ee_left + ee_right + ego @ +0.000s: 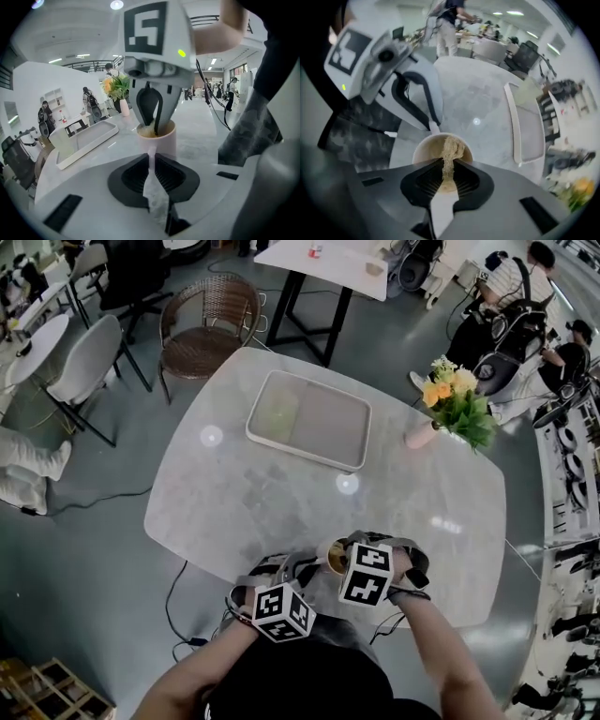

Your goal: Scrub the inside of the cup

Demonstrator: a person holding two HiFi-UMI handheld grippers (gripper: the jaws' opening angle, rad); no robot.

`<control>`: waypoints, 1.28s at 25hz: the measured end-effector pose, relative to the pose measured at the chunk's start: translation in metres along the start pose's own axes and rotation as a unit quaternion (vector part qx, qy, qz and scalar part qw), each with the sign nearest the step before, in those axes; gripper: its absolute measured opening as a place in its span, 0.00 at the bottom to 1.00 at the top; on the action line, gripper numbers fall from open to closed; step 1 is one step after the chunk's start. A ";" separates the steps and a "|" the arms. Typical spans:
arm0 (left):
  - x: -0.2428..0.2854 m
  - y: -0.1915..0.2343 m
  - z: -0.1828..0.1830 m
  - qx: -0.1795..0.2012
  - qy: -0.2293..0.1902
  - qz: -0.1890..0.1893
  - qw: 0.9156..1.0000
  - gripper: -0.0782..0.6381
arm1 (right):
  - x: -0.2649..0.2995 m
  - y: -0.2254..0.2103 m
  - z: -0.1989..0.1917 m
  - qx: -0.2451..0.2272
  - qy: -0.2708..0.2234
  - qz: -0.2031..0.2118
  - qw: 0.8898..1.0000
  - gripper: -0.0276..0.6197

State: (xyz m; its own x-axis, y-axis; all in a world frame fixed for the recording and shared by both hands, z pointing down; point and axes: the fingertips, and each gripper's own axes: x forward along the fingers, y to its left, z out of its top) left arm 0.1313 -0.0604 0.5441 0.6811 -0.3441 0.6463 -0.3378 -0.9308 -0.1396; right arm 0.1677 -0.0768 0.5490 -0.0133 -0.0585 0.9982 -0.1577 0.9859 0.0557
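Seen from left gripper view: right gripper [153, 123] hangs above, jaw tips dipped inside mouth of cup [158, 140]. Right gripper view shows the grip itself: narrow jaws clamp tan fibrous scrubber [449, 151], which reaches down cup's inner wall. Jaws of left gripper [151, 161] narrow, pinching white strip [154, 192] at cup's near wall. Cup just ahead of left jaws, directly under right jaws, upright, mouth up, long axis vertical.

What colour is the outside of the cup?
The cup is pale pink outside; the left gripper view shows it best.
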 end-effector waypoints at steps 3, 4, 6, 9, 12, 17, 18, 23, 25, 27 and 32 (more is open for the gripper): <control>-0.001 0.000 0.001 0.002 -0.004 -0.001 1.000 0.18 | 0.011 -0.001 -0.003 -0.059 0.049 -0.053 0.996 0.14; -0.001 0.000 0.001 0.002 -0.003 -0.001 1.000 0.18 | 0.011 0.001 -0.003 -0.047 0.049 -0.042 0.997 0.14; -0.001 0.000 0.000 0.001 -0.001 0.001 1.000 0.18 | 0.011 0.010 0.001 0.013 0.025 0.027 0.999 0.14; 0.002 0.003 -0.001 0.002 0.002 0.006 1.000 0.18 | 0.007 0.017 0.009 0.117 -0.033 0.142 0.982 0.14; 0.004 0.006 0.001 0.003 -0.001 0.009 1.000 0.18 | -0.007 0.014 0.007 0.168 -0.081 0.173 0.967 0.14; 0.002 0.014 -0.001 0.000 -0.001 0.018 1.000 0.18 | -0.038 0.005 0.010 0.170 -0.138 0.143 0.965 0.14; 0.002 0.014 -0.002 0.002 0.001 0.017 1.000 0.18 | -0.042 0.008 0.010 0.163 -0.142 0.141 0.966 0.14; 0.000 0.008 -0.004 -0.001 0.004 0.010 1.000 0.18 | -0.063 0.005 -0.009 0.173 -0.152 0.114 0.967 0.14; 0.000 0.008 -0.004 0.001 0.006 0.009 1.000 0.18 | -0.069 -0.009 -0.024 0.188 -0.151 0.083 0.967 0.14; 0.001 0.007 -0.004 0.002 0.007 0.007 1.000 0.18 | -0.076 -0.023 -0.036 0.205 -0.160 0.057 0.964 0.14; 0.000 0.006 -0.003 -0.001 0.007 0.006 1.000 0.18 | -0.087 -0.051 -0.042 0.234 -0.186 -0.022 0.954 0.14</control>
State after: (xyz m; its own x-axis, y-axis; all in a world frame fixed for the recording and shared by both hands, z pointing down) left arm 0.1279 -0.0656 0.5454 0.6680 -0.3527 0.6553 -0.3462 -0.9267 -0.1458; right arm 0.2180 -0.1153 0.4599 -0.3323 -0.2353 0.9134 -0.5881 0.8088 -0.0056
